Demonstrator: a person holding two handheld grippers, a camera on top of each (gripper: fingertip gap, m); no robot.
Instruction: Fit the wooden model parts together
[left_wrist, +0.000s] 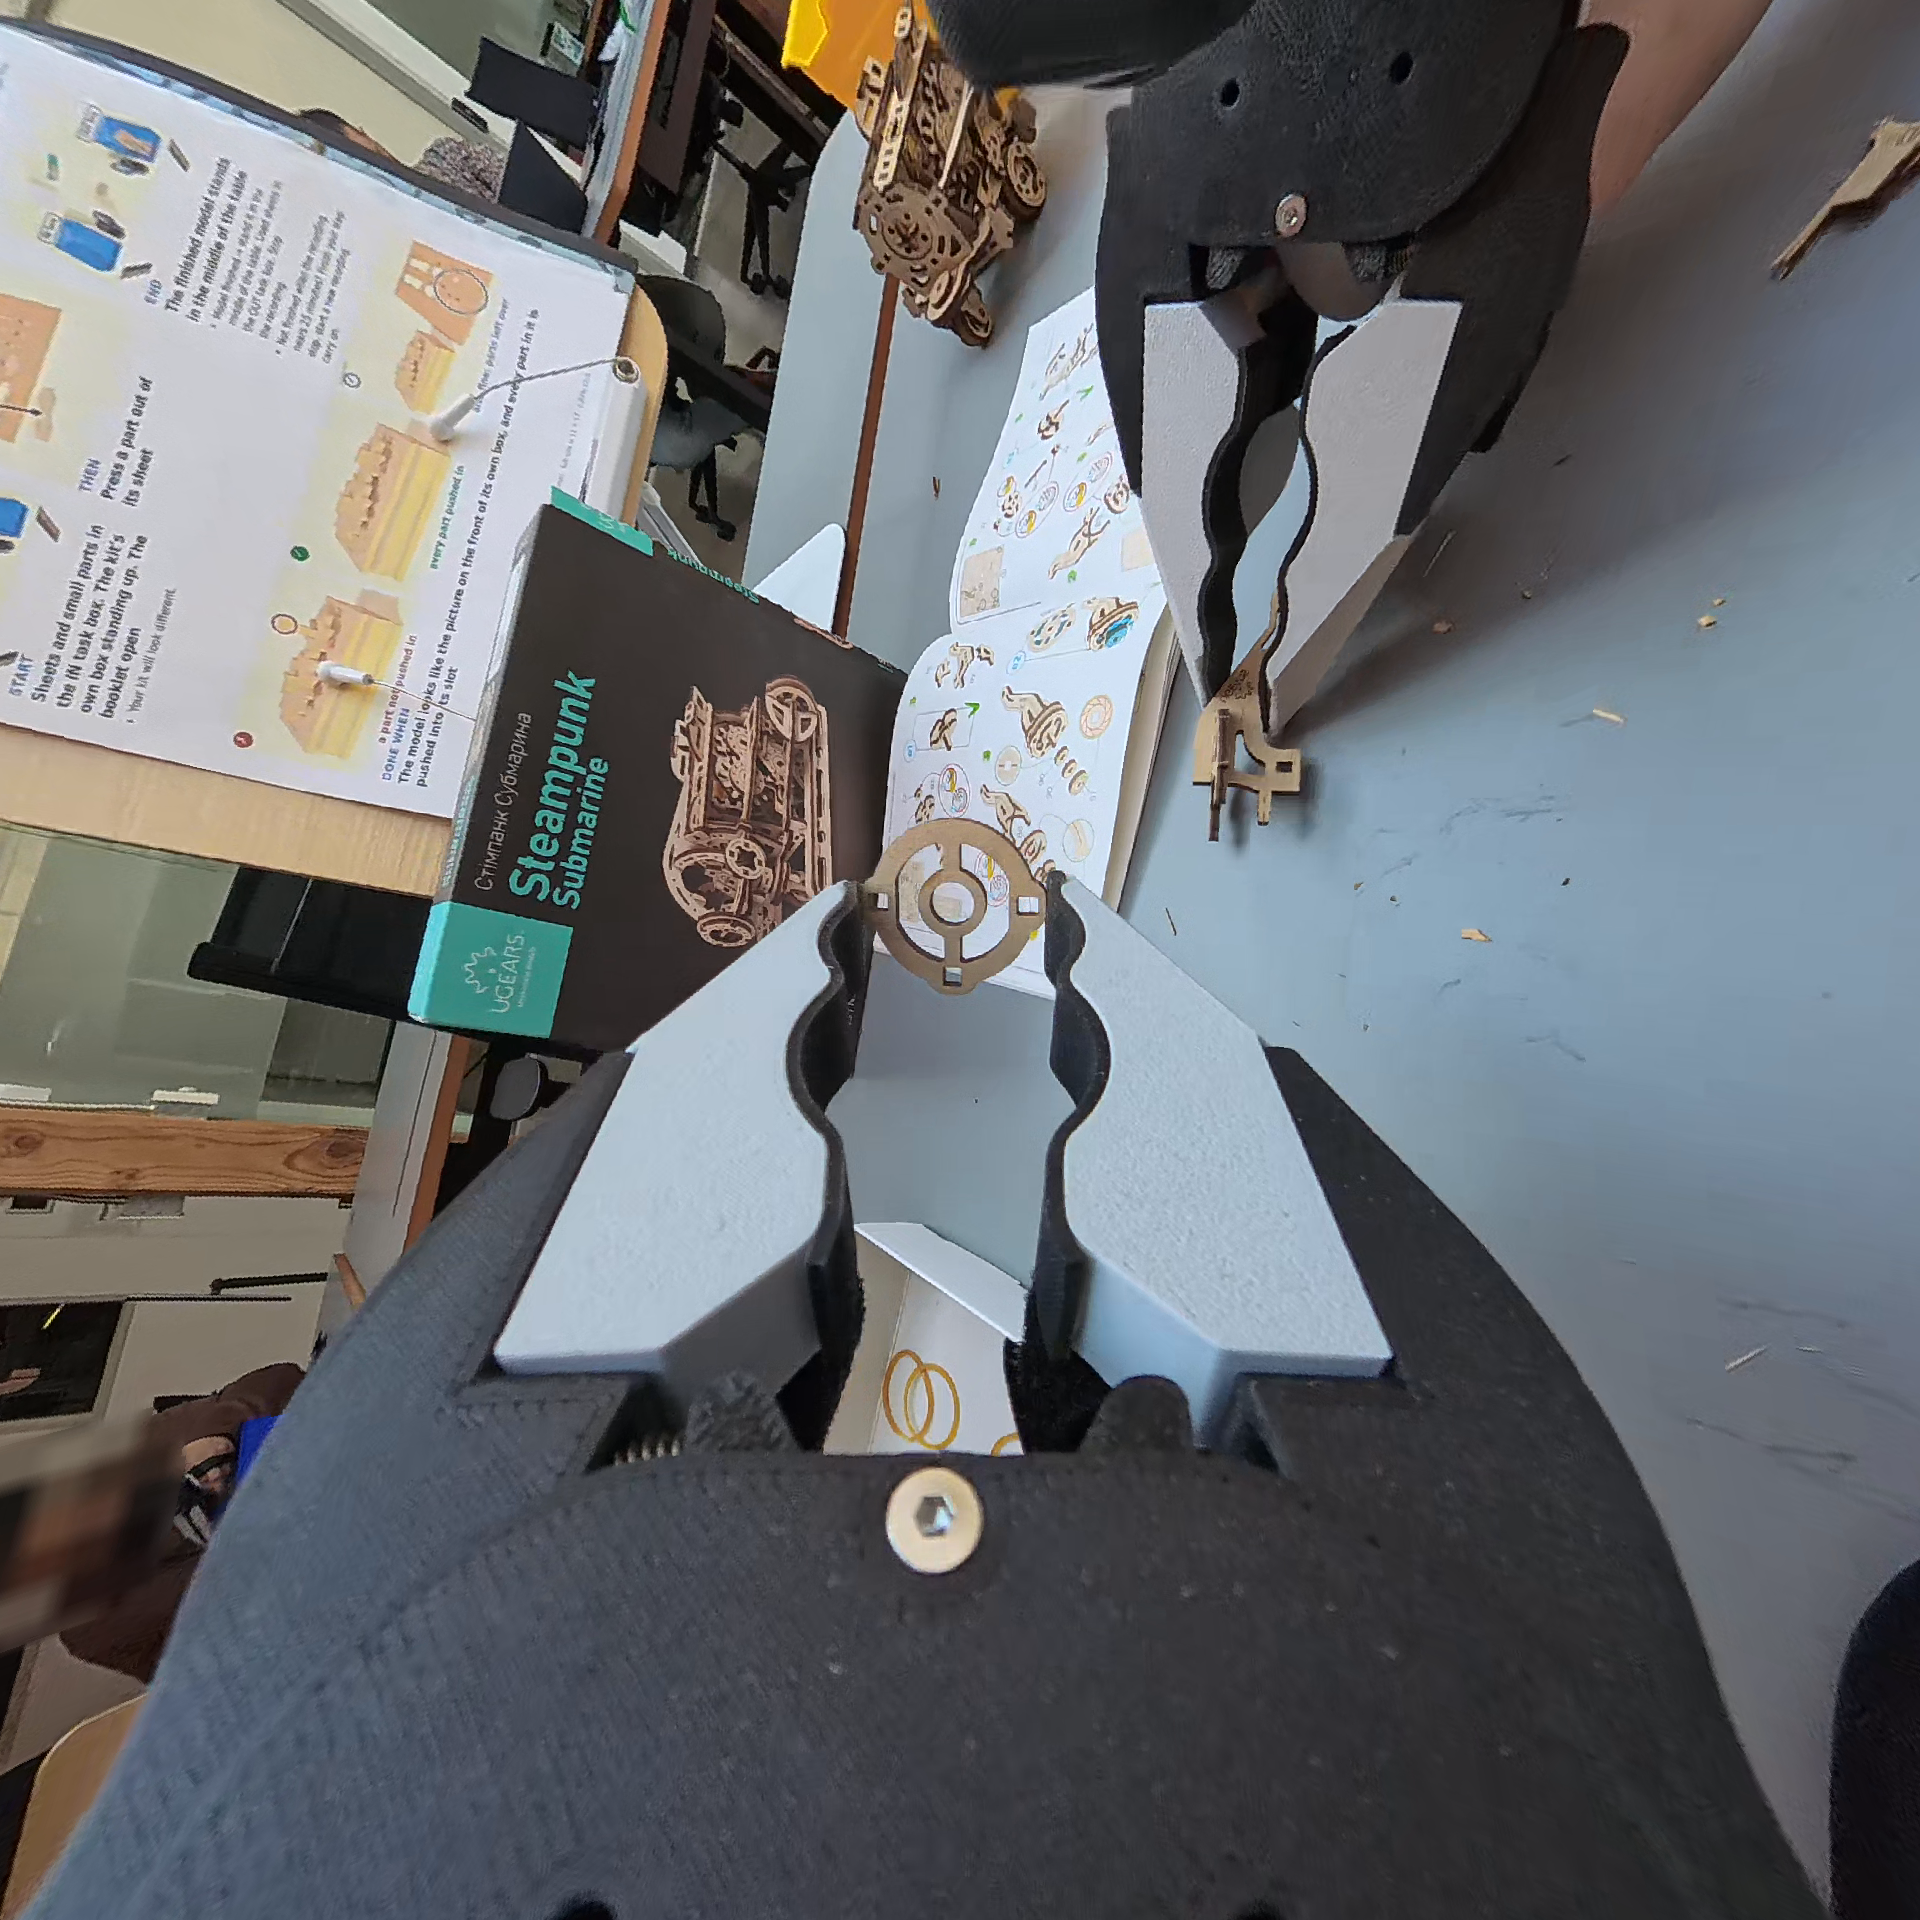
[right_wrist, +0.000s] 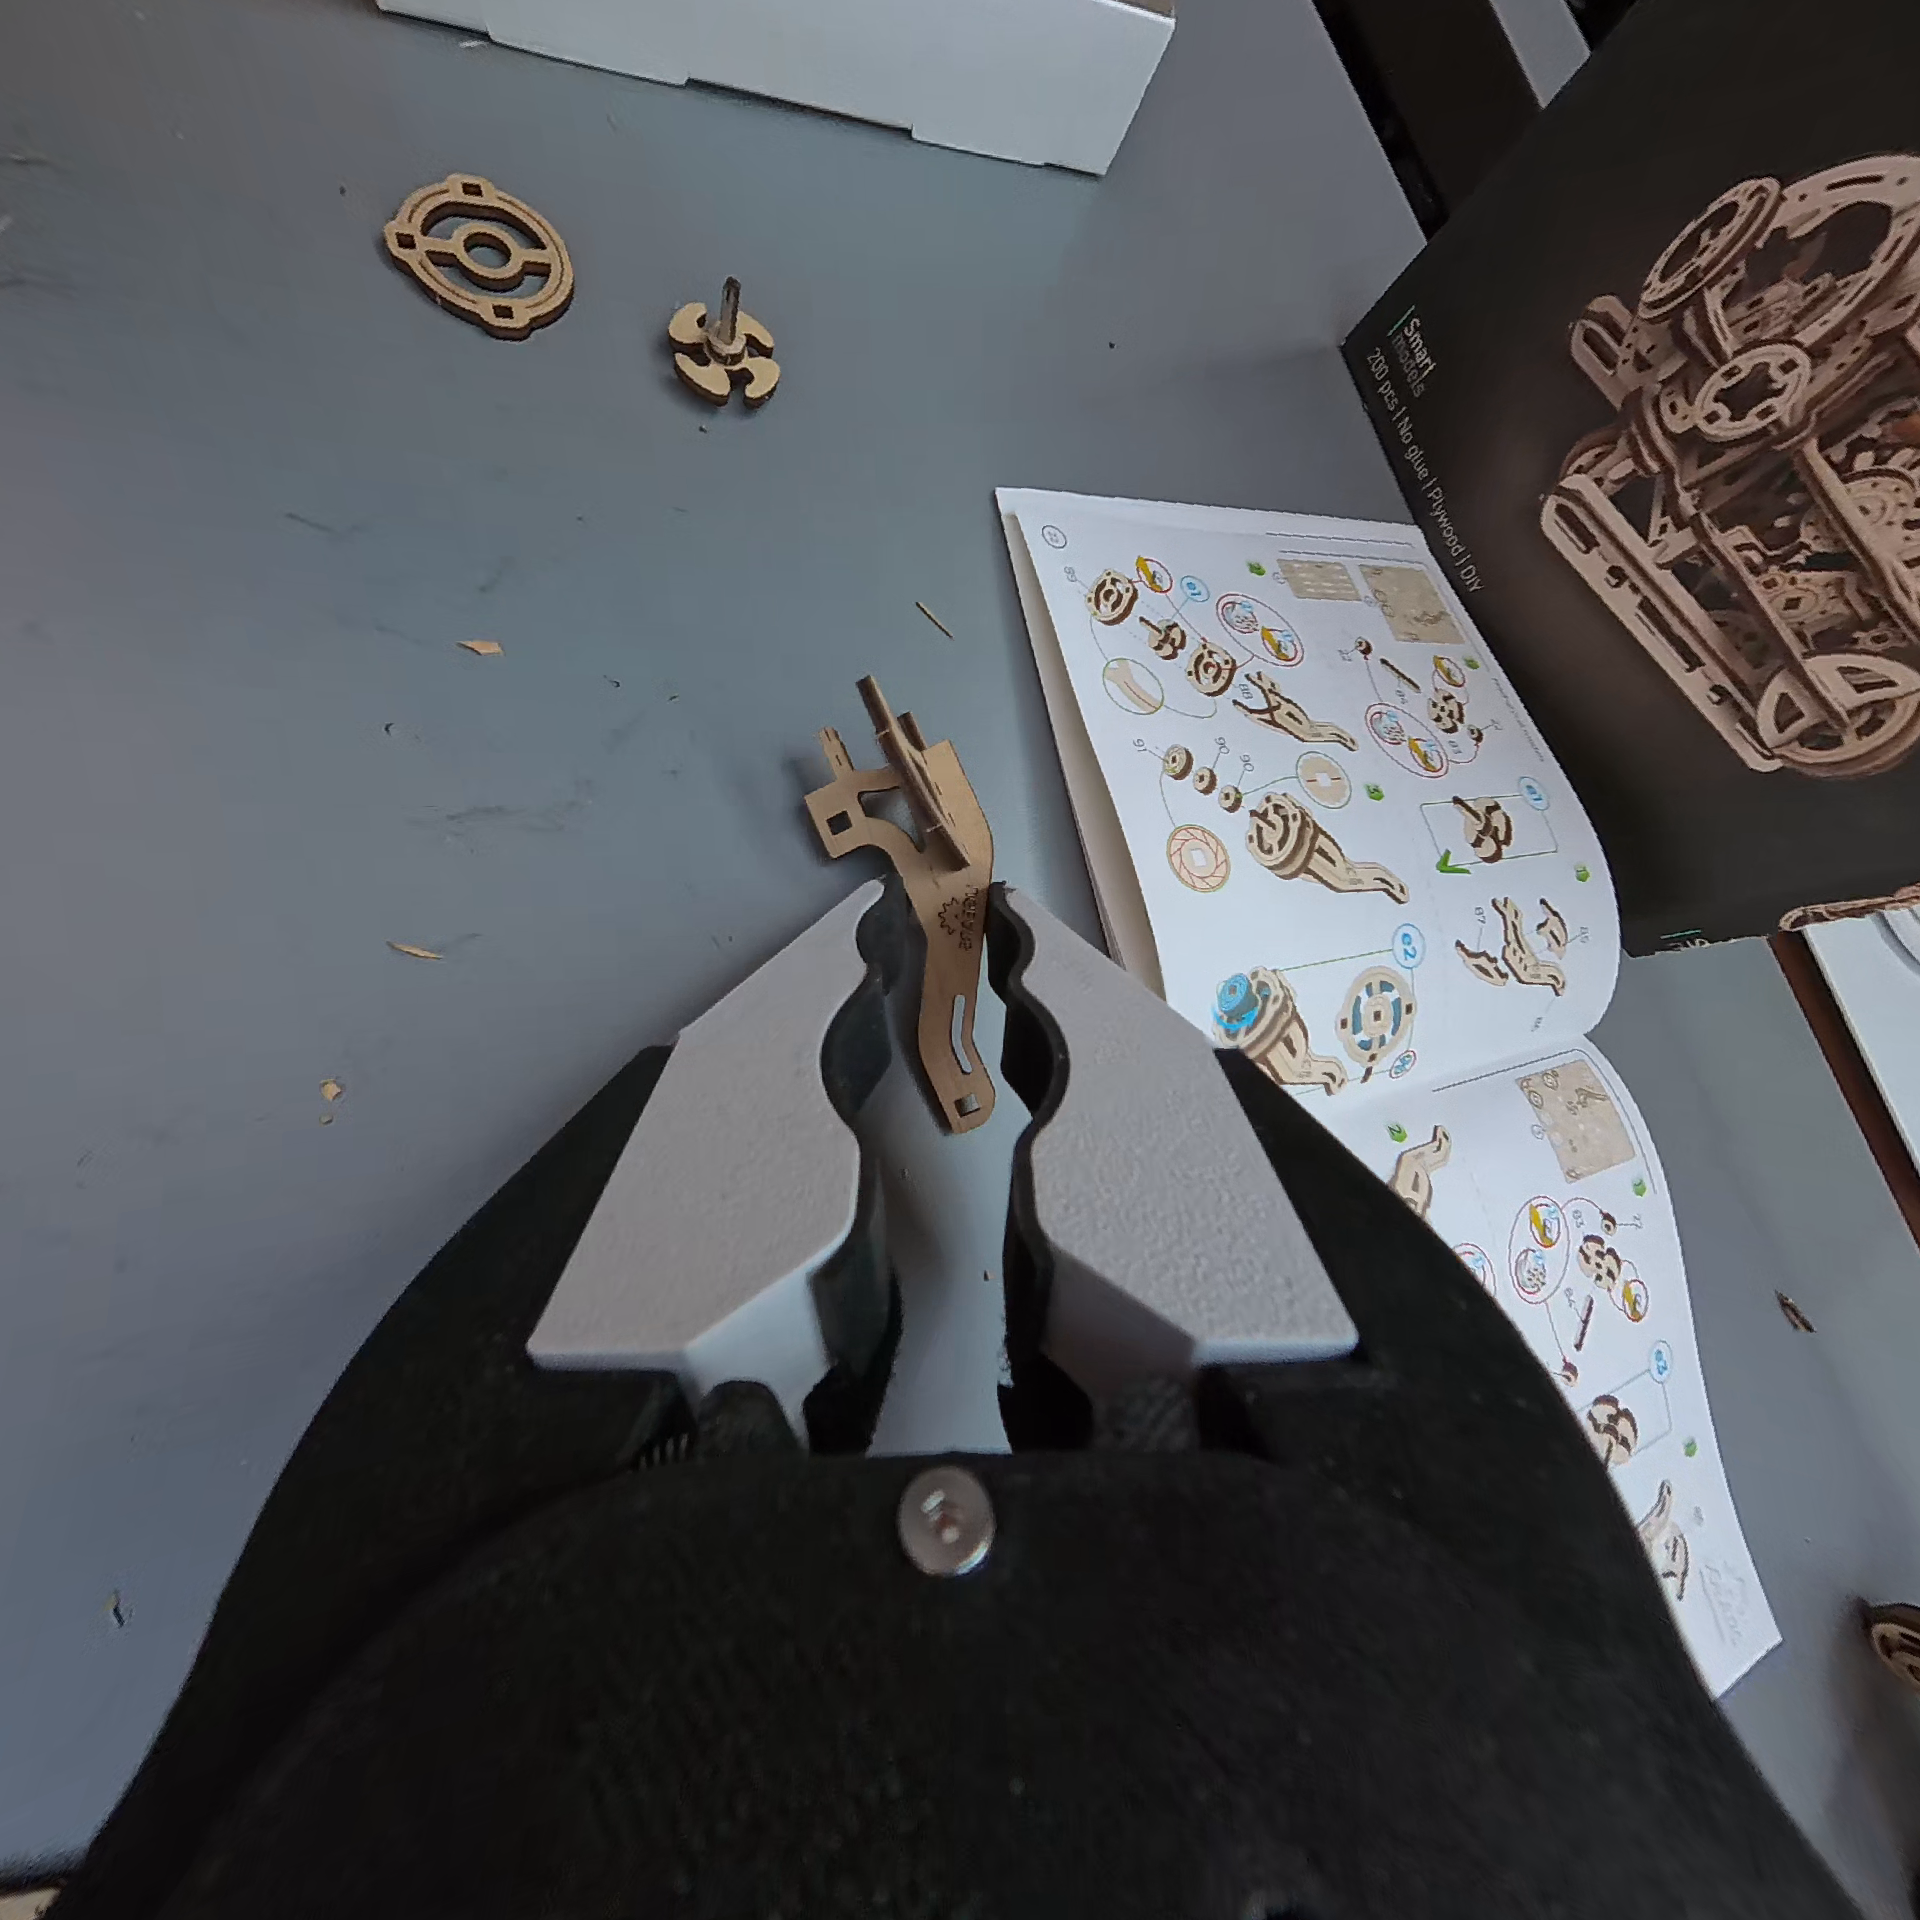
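Left gripper (left_wrist: 951, 904) pinches a thin ring disc (left_wrist: 951, 906) by its rim; right gripper (right_wrist: 940, 909), just beside the instruction booklet (right_wrist: 1299, 831), clamps the bracket (right_wrist: 940, 914) mid-arm (light, snappable plywood, so probably grip near joints).

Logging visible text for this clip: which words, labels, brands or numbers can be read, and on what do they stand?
I do not copy out writing; these things bear it.
Dark kit box with teal band: printed title and logo.
White poster on the left: printed paragraphs.
Open booklet: small step numbers.
Wooden bracket: small engraved mark.
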